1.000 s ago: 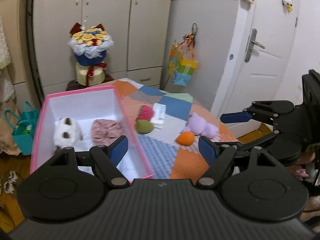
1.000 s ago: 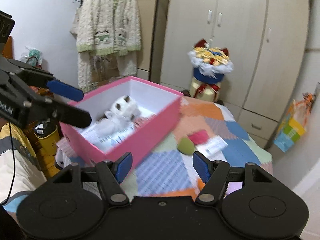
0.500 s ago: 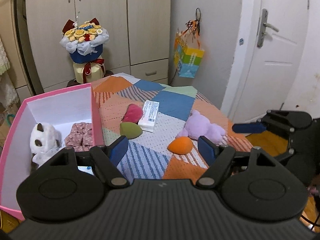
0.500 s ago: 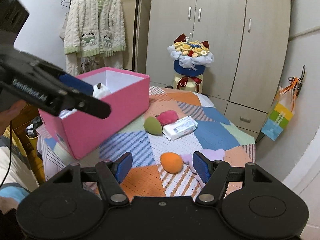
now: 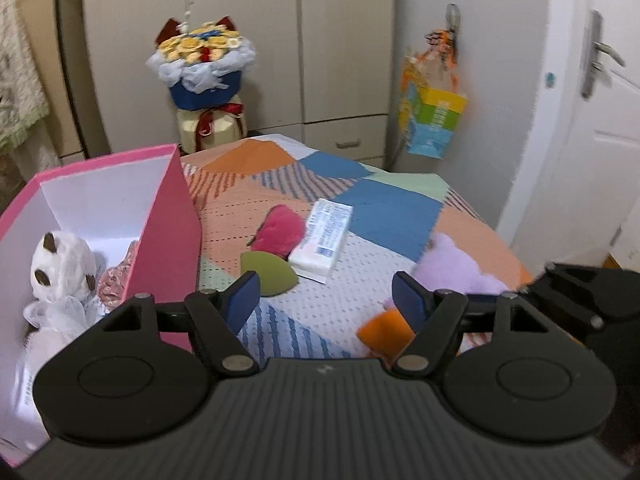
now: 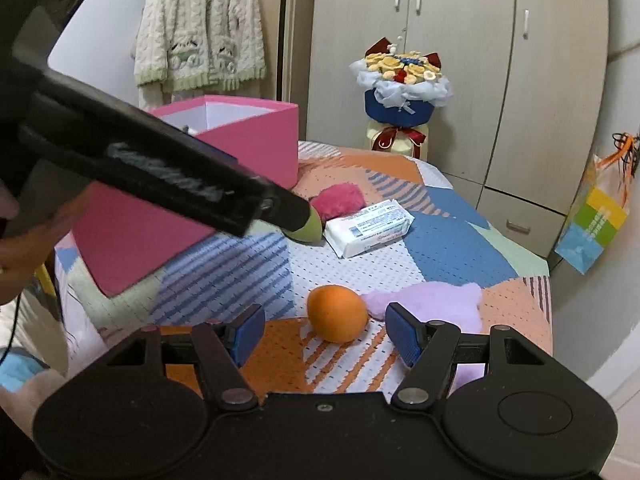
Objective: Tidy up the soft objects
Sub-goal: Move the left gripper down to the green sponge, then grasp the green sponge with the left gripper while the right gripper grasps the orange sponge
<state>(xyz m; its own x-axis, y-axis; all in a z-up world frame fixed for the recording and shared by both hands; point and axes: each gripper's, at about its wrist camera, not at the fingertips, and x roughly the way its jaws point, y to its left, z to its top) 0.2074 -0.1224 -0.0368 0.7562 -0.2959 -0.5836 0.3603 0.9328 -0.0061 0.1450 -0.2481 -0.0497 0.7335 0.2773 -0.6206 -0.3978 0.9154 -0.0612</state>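
On the patchwork bed cover [image 5: 384, 216] lie a green sponge [image 5: 272, 272], a pink fluffy pad [image 5: 280, 230], a white tissue pack [image 5: 326, 236], a purple plush [image 5: 452, 268] and an orange ball [image 6: 337, 313]. The pink box [image 5: 168, 216] at the left holds a white plush cat [image 5: 60, 268] and a pink patterned cloth [image 5: 116, 276]. My left gripper [image 5: 326, 300] hovers just short of the green sponge, its jaws closing on nothing. My right gripper [image 6: 326, 332] is open, with the orange ball just beyond its fingertips and apart from the pads.
A flower bouquet [image 6: 402, 80] stands behind the bed by the wardrobe [image 6: 460, 40]. A colourful gift bag [image 5: 434, 120] hangs on the wall near the white door [image 5: 600, 120]. A person's hand [image 6: 24, 252] holds the left tool, which crosses the right wrist view.
Both grippers sank toward the bed. The left swung right, off the box and toward the green sponge, its jaws a little narrower. The right moved from the box to the orange ball.
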